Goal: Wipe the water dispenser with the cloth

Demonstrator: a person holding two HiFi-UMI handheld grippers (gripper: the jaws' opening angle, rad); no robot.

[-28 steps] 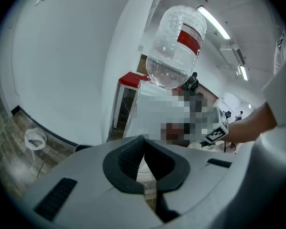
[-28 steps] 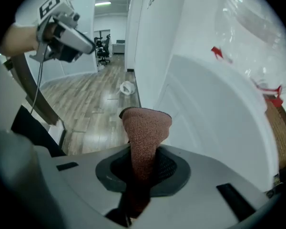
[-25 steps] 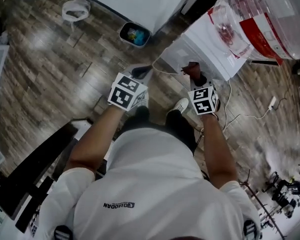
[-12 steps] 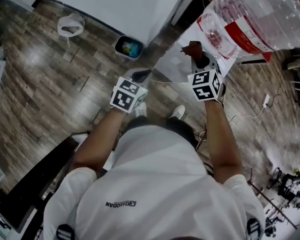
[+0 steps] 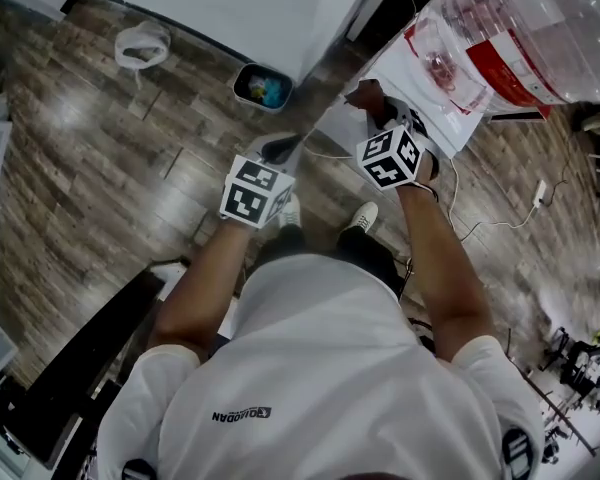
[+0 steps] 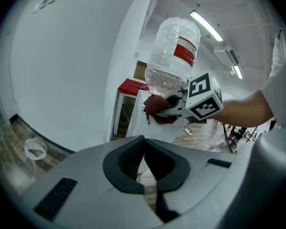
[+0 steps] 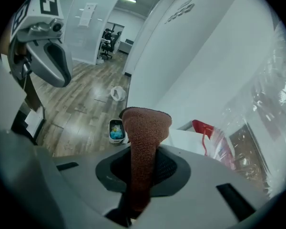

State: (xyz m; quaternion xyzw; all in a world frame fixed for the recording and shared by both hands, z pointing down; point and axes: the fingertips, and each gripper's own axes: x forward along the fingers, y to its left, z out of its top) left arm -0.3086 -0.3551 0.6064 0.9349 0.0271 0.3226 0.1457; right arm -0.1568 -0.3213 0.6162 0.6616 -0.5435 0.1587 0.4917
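My right hand-held gripper [image 7: 143, 168] pinches the cloth [image 7: 144, 128] by the water dispenser [image 5: 442, 113] at one o'clock — left hand-held gripper [image 6: 144, 147] pressed together, empty.

Even, bright indoor light is cast from ceiling strip lamps [image 6: 206, 26]. Glare is thrown off the floor [image 5: 80, 88] and the clear bottle [image 5: 540, 18]. Both gripper views are bowed strongly at the edges and ringed in black. The cloth [image 7: 144, 142] is rendered sharp; only faint shadows are seen.
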